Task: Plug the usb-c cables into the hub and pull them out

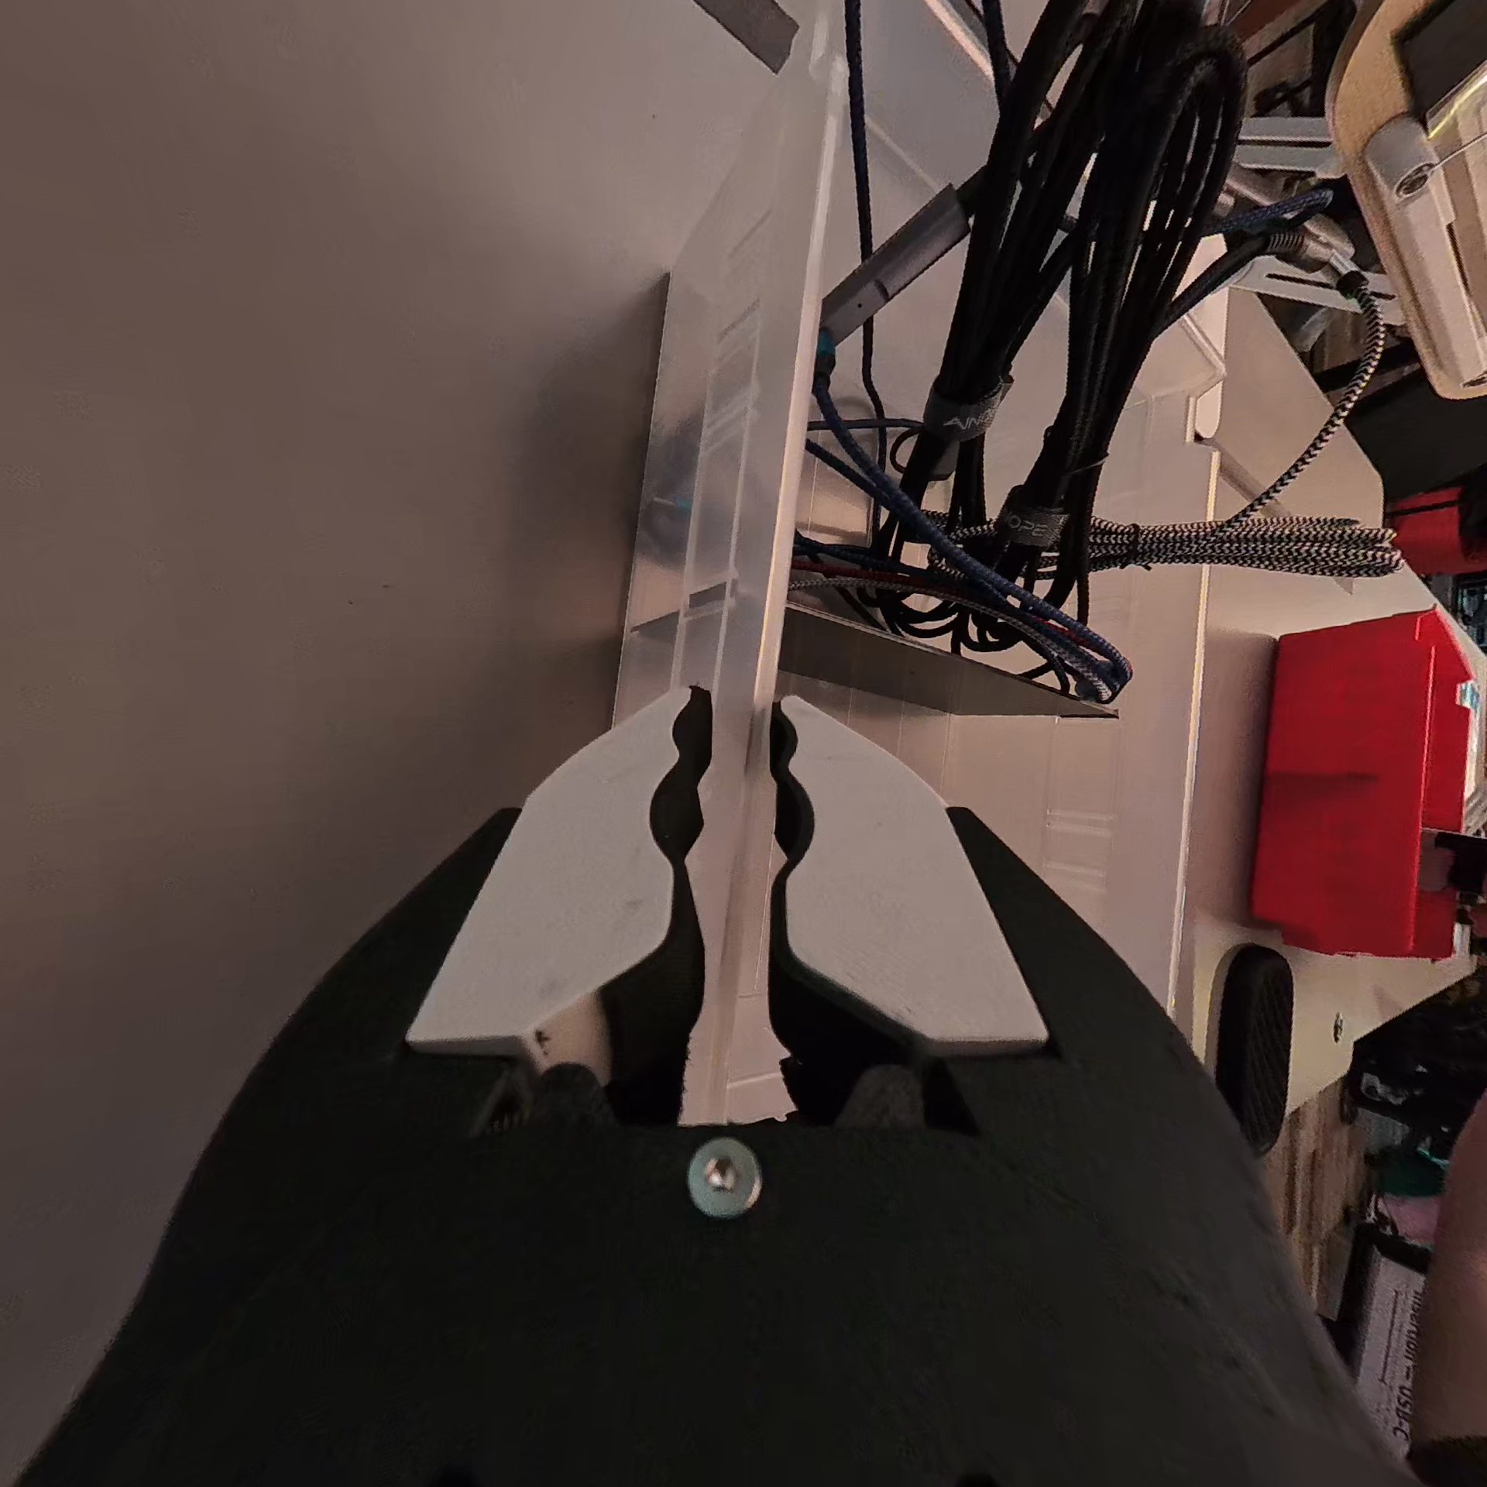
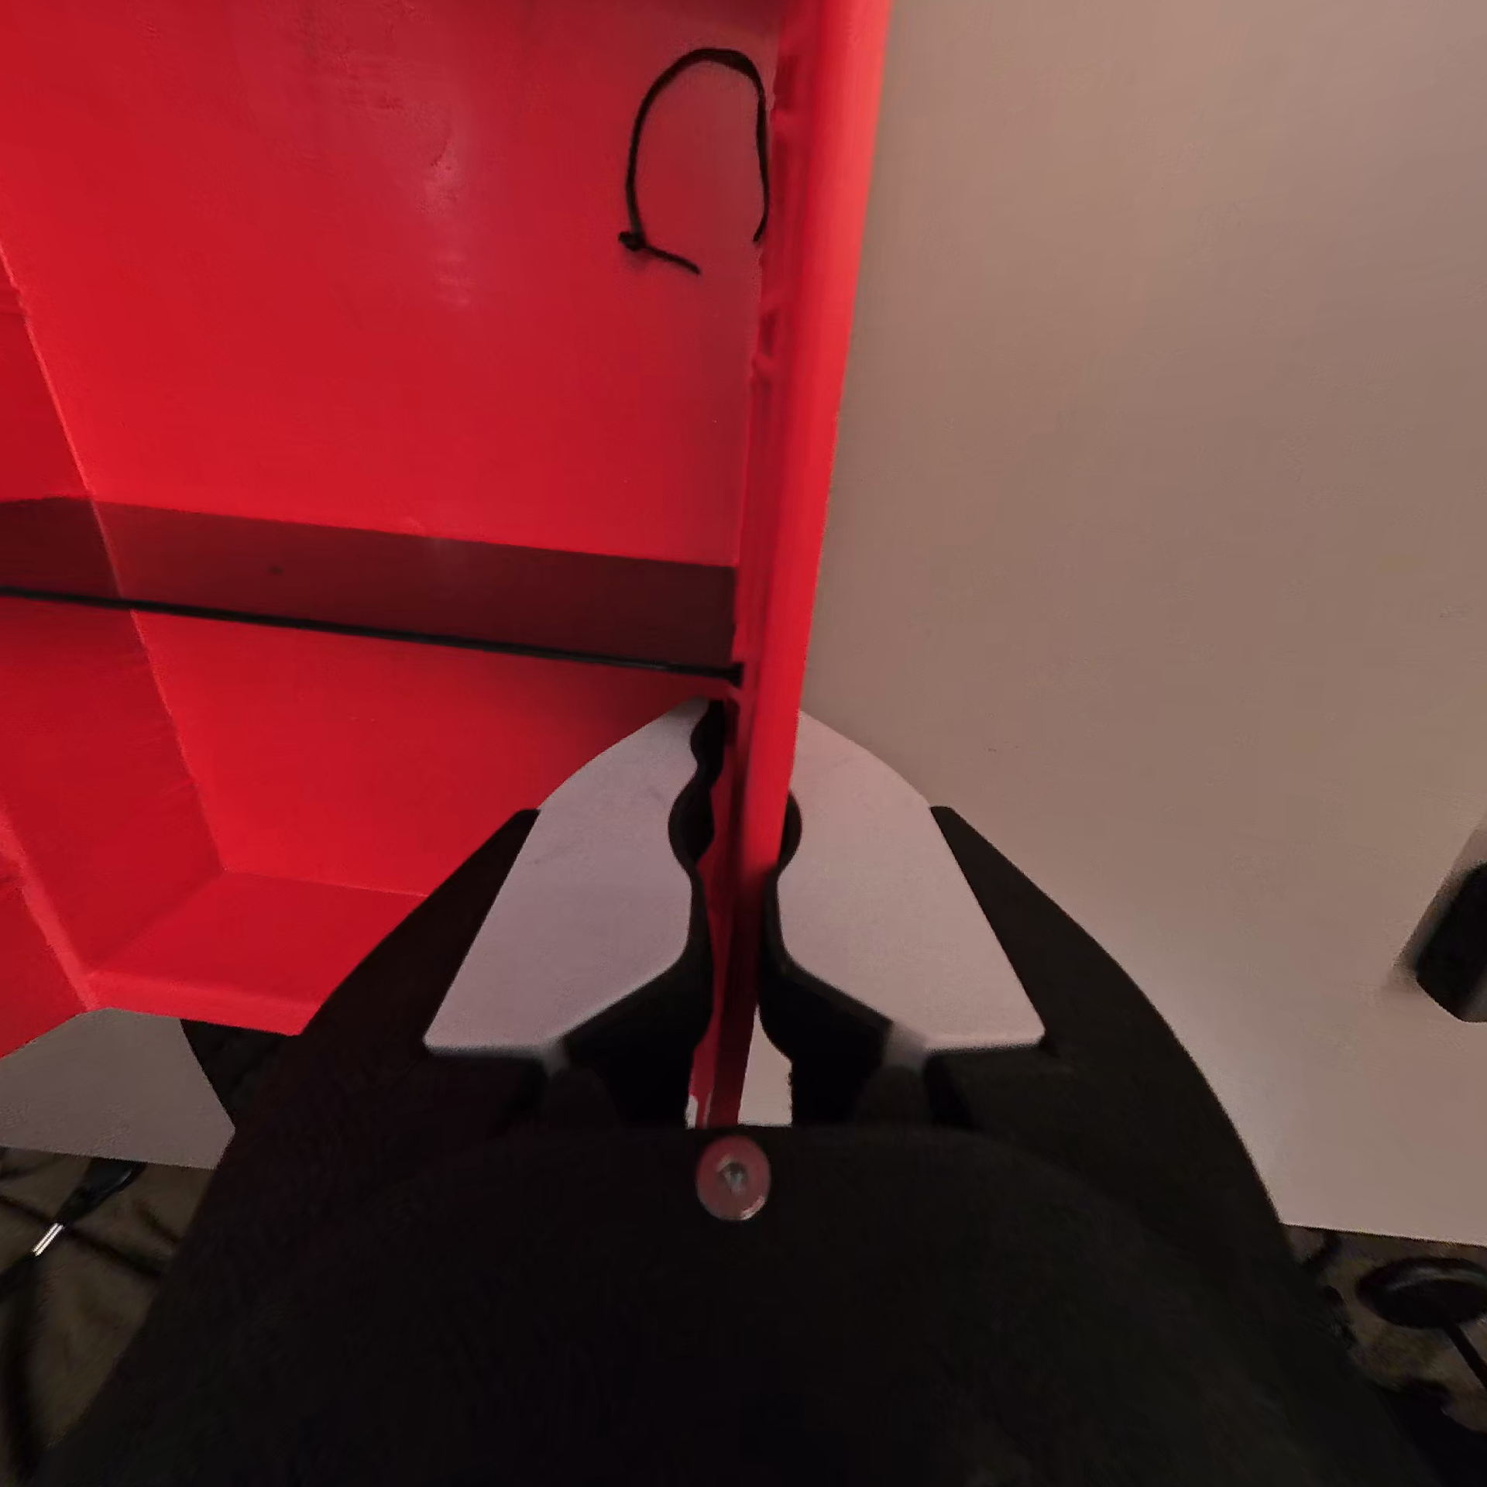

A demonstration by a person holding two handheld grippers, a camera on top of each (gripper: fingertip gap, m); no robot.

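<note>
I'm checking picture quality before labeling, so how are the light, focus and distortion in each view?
Left wrist view: dim, warm light; the clear bin wall and cables look sharp, straight edges bow outward. Right wrist view: the red bin glows strongly, and the right gripper looks soft.

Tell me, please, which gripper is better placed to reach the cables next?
Probably left: the left gripper clamps the clear bin's wall beside the cables; the right gripper clamps the red bin.

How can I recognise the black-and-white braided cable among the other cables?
Look inside the clear plastic bin that the left gripper clamps by its wall. Beside the strapped black cable bundles, the black-and-white braided cable lies folded towards the right; only it has this speckled weave.
</note>
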